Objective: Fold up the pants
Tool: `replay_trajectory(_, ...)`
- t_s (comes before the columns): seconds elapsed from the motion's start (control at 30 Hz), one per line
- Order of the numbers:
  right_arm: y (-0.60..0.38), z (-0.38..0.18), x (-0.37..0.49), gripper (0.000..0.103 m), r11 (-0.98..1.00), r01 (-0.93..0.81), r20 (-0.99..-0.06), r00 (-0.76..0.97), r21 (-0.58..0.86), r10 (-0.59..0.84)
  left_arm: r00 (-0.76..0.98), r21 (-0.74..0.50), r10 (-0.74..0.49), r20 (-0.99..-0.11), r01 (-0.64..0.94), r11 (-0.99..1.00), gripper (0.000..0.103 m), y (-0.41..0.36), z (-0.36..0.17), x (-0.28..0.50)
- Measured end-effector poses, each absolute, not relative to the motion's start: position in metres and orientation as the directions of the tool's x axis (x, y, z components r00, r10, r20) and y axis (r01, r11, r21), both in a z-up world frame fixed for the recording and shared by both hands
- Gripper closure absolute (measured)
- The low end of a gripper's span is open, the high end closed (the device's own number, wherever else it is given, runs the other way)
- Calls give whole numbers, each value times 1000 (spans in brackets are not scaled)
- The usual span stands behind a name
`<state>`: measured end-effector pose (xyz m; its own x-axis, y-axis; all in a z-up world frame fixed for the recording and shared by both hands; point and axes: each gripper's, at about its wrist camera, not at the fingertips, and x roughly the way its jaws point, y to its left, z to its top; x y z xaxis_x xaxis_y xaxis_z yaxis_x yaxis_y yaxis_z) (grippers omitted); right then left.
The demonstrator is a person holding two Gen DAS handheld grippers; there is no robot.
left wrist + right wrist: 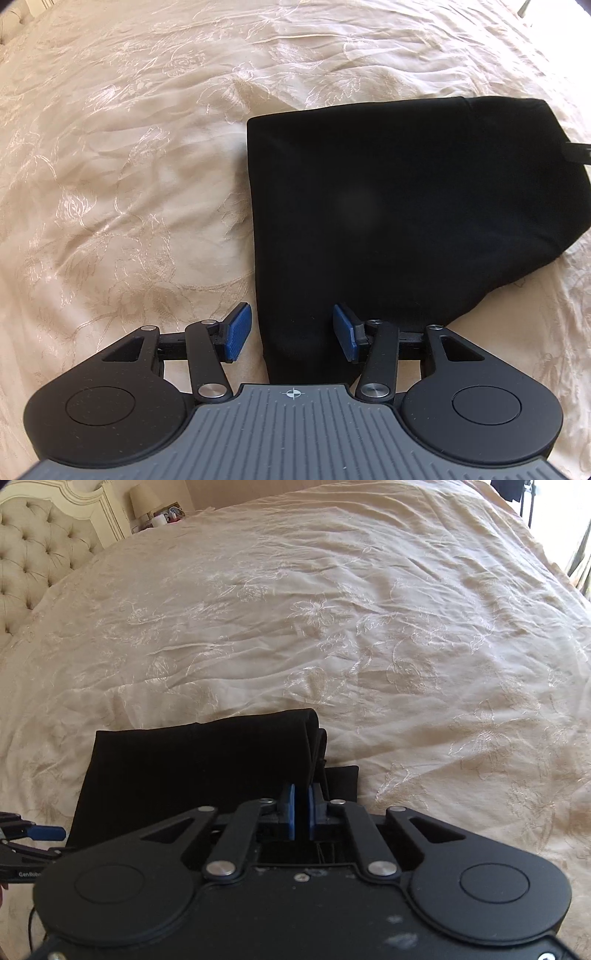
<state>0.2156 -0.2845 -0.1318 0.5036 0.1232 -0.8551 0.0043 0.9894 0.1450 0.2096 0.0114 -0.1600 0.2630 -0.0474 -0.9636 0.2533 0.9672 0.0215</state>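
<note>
The black pants [406,206] lie folded into a thick block on the cream bedspread. My left gripper [292,334] is open, its blue pads on either side of the near left corner of the pants, with nothing held. In the right wrist view the pants [192,768] sit just ahead. My right gripper [302,810] is shut on the pants' right edge, where the folded layers bunch up. The left gripper's blue pad shows at the left edge of the right wrist view [46,832].
The embroidered cream bedspread [332,627] covers the whole bed, wrinkled. A tufted headboard [33,557] and a bedside lamp [142,502] stand at the far left. A dark stand [517,491] is at the far right.
</note>
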Motion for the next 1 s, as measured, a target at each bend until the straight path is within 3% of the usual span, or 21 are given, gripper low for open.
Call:
replay_trajectory(0.1,-292,-142,206,97,995,76,-878,479,69,24,290,16,-62,-955,258,966,56,10,-151,207)
replay_trajectory(0.23,-311,-164,206,94,975,146,-884,460,167,83,306,22,-60,-950,256,966,56,8,-146,206)
replay_trajectory(0.33,-322,-160,209,81,953,214,-875,475,213,89,335,19,-67,-940,247,969,56,10,-137,207)
replay_trajectory(0.43,-331,-154,206,52,926,269,-859,501,267,102,370,14,-70,-926,221,975,56,18,-127,212)
replay_trajectory(0.63,-327,-160,205,46,930,237,-866,481,282,140,356,-49,-92,-930,129,990,56,33,-123,245)
replay_trajectory(0.8,-319,-183,211,44,926,233,-896,403,298,187,317,-53,-123,-941,219,974,56,16,-143,253)
replay_trajectory(0.97,-310,-200,216,31,918,225,-900,371,328,230,255,-41,-108,-961,254,966,54,5,-176,256)
replay_trajectory(1.0,-309,-202,218,31,916,224,-900,367,331,236,254,-47,-112,-961,250,967,50,5,-179,256)
